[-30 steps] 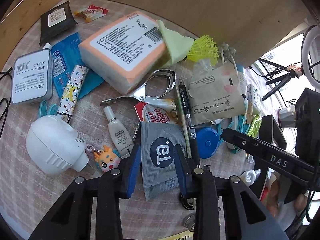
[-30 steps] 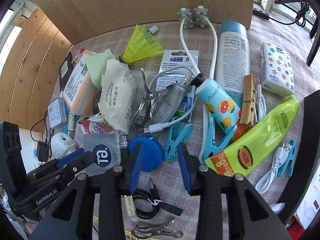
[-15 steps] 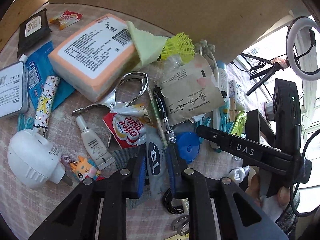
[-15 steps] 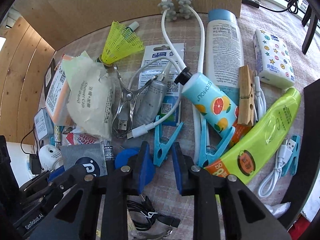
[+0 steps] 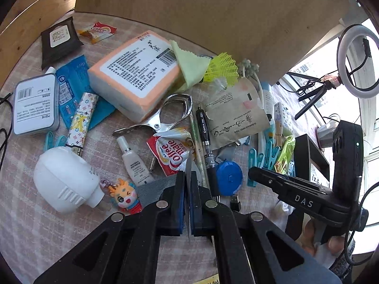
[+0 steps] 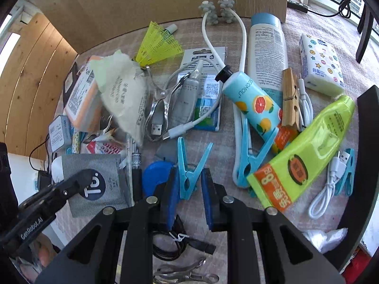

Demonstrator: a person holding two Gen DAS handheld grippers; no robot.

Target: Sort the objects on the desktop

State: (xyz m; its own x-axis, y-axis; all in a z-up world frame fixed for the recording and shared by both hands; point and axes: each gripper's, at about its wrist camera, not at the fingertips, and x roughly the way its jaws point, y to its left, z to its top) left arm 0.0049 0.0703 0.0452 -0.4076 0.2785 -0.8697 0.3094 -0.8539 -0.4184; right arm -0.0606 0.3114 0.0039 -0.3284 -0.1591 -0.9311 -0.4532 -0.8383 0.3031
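My left gripper is shut on a grey sachet and holds it on edge, lifted off the cluttered table; the same sachet shows flat-faced at the lower left of the right wrist view, in the left gripper's jaws. My right gripper is partly open. Its jaws stand on either side of a light-blue clothespin on the table, with no clear contact. A blue round tape measure lies just left of it and also shows in the left wrist view.
Around lie an orange tissue pack, a metal clamp, a black pen, a white round device, a green tube, a citrus-print tube, a white bottle, cables and more blue pegs. A wooden board backs the table.
My left gripper closed on the grey sachet and lifted it upright. My right gripper narrowed and moved right from the blue tape measure to straddle the blue clothespin.
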